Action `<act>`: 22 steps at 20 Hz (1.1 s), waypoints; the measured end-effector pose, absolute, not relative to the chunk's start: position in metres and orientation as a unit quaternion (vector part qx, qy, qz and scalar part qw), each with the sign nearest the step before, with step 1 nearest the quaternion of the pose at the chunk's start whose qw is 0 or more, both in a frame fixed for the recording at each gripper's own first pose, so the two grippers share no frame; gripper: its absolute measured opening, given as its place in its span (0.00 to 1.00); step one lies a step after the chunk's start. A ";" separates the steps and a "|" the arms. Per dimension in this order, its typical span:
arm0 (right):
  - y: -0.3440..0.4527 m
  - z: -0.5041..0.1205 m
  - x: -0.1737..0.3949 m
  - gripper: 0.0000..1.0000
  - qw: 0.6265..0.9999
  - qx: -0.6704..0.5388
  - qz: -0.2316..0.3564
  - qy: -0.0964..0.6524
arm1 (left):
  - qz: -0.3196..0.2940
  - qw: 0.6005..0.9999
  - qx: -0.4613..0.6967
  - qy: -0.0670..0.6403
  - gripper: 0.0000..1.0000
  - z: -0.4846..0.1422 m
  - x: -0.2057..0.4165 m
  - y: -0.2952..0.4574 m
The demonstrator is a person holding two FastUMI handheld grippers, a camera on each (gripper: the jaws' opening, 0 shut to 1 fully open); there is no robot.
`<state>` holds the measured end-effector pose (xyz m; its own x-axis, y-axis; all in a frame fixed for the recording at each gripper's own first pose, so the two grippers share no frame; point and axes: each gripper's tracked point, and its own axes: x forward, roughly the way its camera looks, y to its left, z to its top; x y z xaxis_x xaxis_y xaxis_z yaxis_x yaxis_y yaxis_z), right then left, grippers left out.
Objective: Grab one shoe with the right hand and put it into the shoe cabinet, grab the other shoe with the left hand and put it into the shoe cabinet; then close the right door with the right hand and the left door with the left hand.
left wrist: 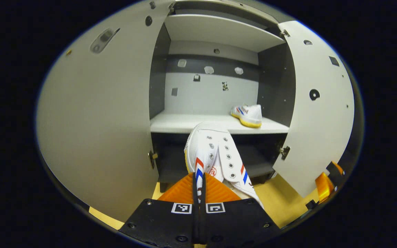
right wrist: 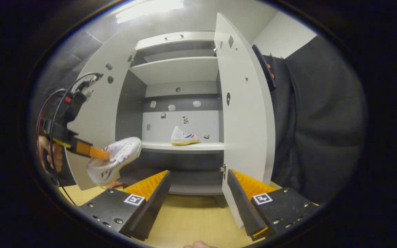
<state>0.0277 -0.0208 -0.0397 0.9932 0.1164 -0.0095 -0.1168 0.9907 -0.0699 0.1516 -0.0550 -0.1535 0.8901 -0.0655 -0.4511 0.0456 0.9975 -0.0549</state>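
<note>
White shoe (left wrist: 215, 155) pinched in left claw (left wrist: 199, 187); right claw (right wrist: 198, 193) spread, holding nothing.

**What you can't make out**

Your left gripper (left wrist: 199, 193) covers the heel end of the held shoe (left wrist: 215, 155). The right gripper (left wrist: 326, 184) is cut off at the edge of the left gripper view. The marks on the cabinet's back wall (right wrist: 184, 119) are too small to tell. The left door (right wrist: 97, 113) hides part of your hand (right wrist: 48, 153).
</note>
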 end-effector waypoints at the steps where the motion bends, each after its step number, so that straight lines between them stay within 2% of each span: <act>1: -0.023 -0.039 0.028 0.98 0.997 -0.043 0.059 -0.002 | -0.022 0.975 -0.010 0.219 0.00 -0.137 0.162 -0.051; 7: -0.032 -0.040 0.026 0.98 0.997 -0.040 0.062 -0.006 | -0.023 0.985 0.012 0.168 0.00 -0.063 0.223 -0.058; 12: -0.031 -0.030 0.017 0.99 0.996 -0.037 0.080 -0.023 | -0.022 0.991 0.048 0.123 0.00 -0.033 0.283 -0.075; 16: -0.035 -0.030 0.005 0.98 0.996 -0.034 0.080 -0.027 | -0.032 0.981 -0.068 0.181 0.01 -0.051 0.330 -0.094; 22: -0.036 -0.024 -0.015 0.98 0.995 -0.034 0.084 -0.036 | -0.002 0.966 -0.048 0.255 0.01 -0.119 0.374 -0.079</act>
